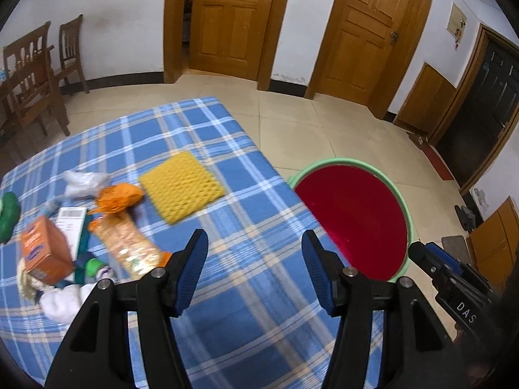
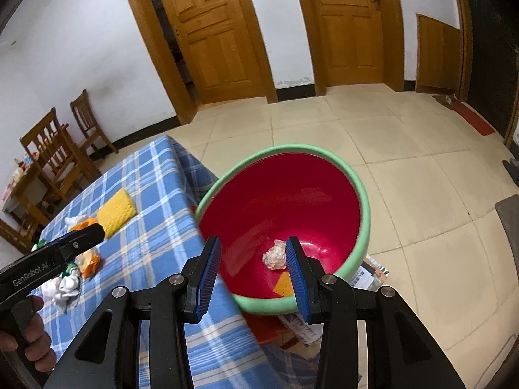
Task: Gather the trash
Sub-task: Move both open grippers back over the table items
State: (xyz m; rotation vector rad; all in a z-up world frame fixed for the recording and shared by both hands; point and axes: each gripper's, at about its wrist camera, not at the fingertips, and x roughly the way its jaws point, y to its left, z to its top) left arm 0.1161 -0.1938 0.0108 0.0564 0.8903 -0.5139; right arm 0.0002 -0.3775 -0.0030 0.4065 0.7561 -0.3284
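Observation:
A red basin with a green rim (image 2: 365,214) stands beside the table; it also shows in the left wrist view (image 1: 405,207). Inside lie a crumpled paper wad (image 2: 274,256) and a small yellow piece (image 2: 283,285). My right gripper (image 2: 254,275) is open and empty above the basin's near side. My left gripper (image 1: 254,265) is open and empty over the blue plaid tablecloth (image 1: 233,291). Ahead of it lie a yellow foam net (image 1: 181,186), an orange mesh (image 1: 118,196), a cracker wrapper (image 1: 129,243), an orange box (image 1: 45,253) and white tissues (image 1: 82,181).
Wooden chairs (image 1: 32,77) stand at the far left. Two wooden doors (image 1: 233,16) are on the far wall. Tiled floor (image 2: 405,168) surrounds the basin. Papers (image 2: 373,272) lie under the basin's right side. A green object (image 1: 8,214) sits at the table's left edge.

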